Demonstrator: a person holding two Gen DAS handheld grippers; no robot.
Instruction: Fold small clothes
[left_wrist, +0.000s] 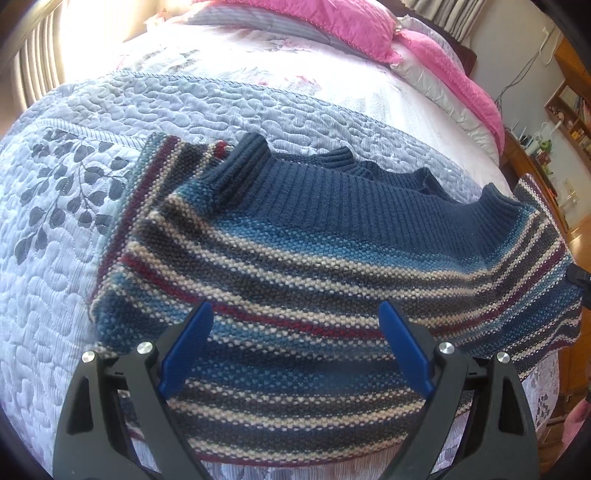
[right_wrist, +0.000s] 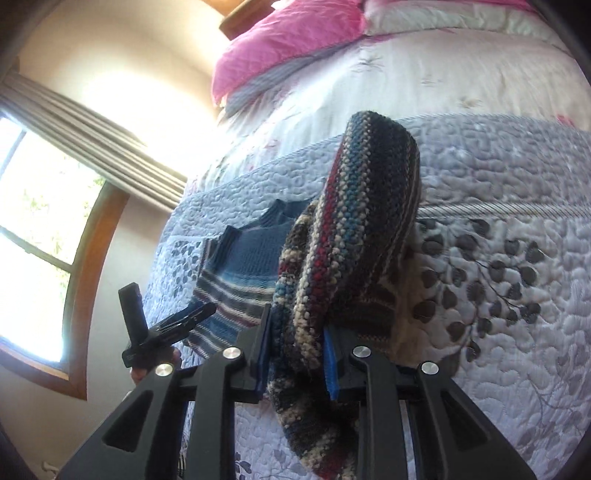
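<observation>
Right gripper (right_wrist: 297, 354) is filling the bottom of its wrist frame, blue pads squeezing a bunched fold of the striped sweater (right_wrist: 354, 236) — the fold is rising up the frame centre, off the quilt (right_wrist: 517, 192). Left gripper (left_wrist: 295, 321) is sitting low in its own view, fingers spread wide, gripping nothing, hovering over the sweater body lying flat on the quilt, navy ribbed collar (left_wrist: 354, 192) pointing toward the pink pillows (left_wrist: 354, 26) at top.

Blue-striped sweater (left_wrist: 314, 258), pink pillow (left_wrist: 354, 29)
</observation>
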